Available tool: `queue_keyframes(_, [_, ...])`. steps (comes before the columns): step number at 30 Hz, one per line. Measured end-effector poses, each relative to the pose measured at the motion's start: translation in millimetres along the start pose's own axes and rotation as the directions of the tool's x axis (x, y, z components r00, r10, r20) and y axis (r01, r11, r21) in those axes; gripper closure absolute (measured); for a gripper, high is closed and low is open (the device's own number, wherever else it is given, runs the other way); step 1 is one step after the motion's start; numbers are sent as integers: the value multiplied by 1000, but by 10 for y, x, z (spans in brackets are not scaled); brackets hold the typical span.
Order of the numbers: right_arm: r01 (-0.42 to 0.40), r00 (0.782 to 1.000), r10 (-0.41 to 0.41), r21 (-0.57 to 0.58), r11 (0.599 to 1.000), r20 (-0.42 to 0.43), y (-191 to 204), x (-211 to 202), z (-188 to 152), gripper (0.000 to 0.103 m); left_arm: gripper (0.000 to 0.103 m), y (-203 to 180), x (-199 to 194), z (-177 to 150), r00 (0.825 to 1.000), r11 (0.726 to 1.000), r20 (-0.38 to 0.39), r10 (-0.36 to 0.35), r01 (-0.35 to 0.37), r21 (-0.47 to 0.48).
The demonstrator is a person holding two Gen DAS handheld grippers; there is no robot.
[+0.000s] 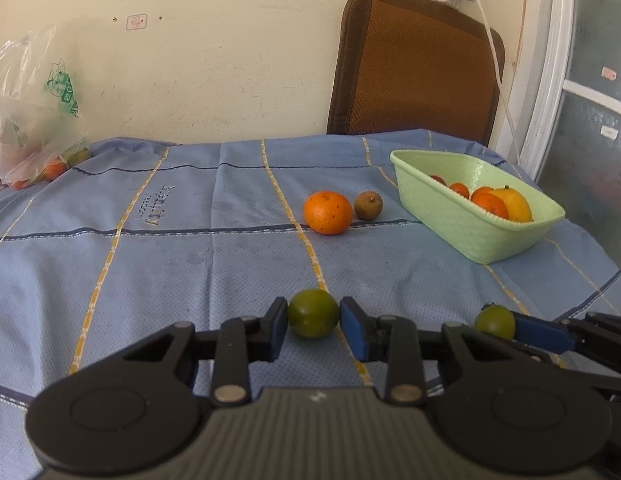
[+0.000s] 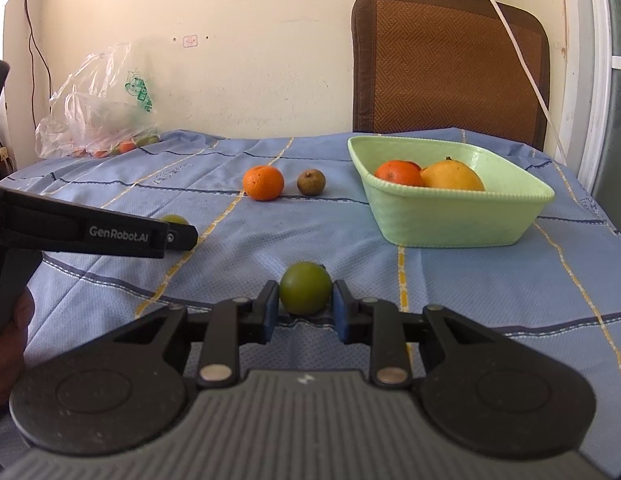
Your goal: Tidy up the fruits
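Note:
My left gripper (image 1: pixel 313 309) is shut on a green citrus fruit (image 1: pixel 313 314) that rests on the blue cloth; both blue pads (image 1: pixel 356 330) press its sides. My right gripper (image 2: pixel 305 293) is likewise shut on a second green fruit (image 2: pixel 305 286) lying on the cloth. In the left wrist view that second fruit (image 1: pixel 494 321) shows at the right. From the right wrist view, the left gripper's fingers (image 2: pixel 110 234) hide most of the first fruit (image 2: pixel 174 219). Behind sit an orange tangerine (image 1: pixel 327 212) (image 2: pixel 263 183) and a small brown fruit (image 1: pixel 368 205) (image 2: pixel 311 182).
A light green basket (image 1: pixel 490 240) (image 2: pixel 450 220) at the right holds several orange and yellow fruits. A plastic bag (image 1: pixel 26 128) (image 2: pixel 102 116) with fruit lies at the back left. A brown chair back (image 2: pixel 450 64) and a white cable stand behind. A hand (image 2: pixel 6 340) holds the left gripper.

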State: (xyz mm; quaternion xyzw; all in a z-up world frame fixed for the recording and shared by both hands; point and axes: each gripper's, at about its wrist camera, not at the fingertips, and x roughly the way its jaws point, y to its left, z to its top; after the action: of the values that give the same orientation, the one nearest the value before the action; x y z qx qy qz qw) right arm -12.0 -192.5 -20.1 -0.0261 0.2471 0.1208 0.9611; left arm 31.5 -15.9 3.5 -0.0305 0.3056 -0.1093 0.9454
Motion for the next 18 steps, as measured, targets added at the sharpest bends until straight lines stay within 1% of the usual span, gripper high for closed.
queue_keyframes(3, [2,1000,-2,0,1000,6,10,-9,-6,71,73,13,5,2,1000,1000,-4,-7,7,-10])
queue_keyframes(12, [4,1000,-4,9,1000,10,31,-18,-12,71,73,-41,43,-1,1000,1000,-19,14,-14,10])
queue_keyframes(18, [2,1000,-2,21,1000,-1,18,-8,-3,73,75,-83,36,-16,1000,999,-13,-9,10,37])
